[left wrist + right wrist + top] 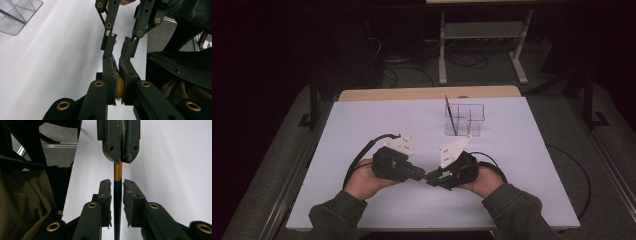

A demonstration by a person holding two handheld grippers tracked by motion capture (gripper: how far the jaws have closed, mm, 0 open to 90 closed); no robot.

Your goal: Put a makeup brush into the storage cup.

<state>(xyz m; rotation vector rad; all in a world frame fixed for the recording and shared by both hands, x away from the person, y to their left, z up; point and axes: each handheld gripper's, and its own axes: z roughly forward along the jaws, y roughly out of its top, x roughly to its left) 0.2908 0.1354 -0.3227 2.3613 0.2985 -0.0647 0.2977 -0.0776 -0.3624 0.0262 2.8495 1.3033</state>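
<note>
My left gripper point(119, 75) clamps the paintbrush point(117, 195) by its bristles while my right gripper's point(117, 202) fingers stand slightly apart around the handle, so it could droop or slip.

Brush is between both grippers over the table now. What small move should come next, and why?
Probably draw the right gripper straight back off the brush. Its fingers stand apart from the handle, while the left gripper is clamped on the bristle end, so the handover looks done. The clear holder waits beyond.
</note>
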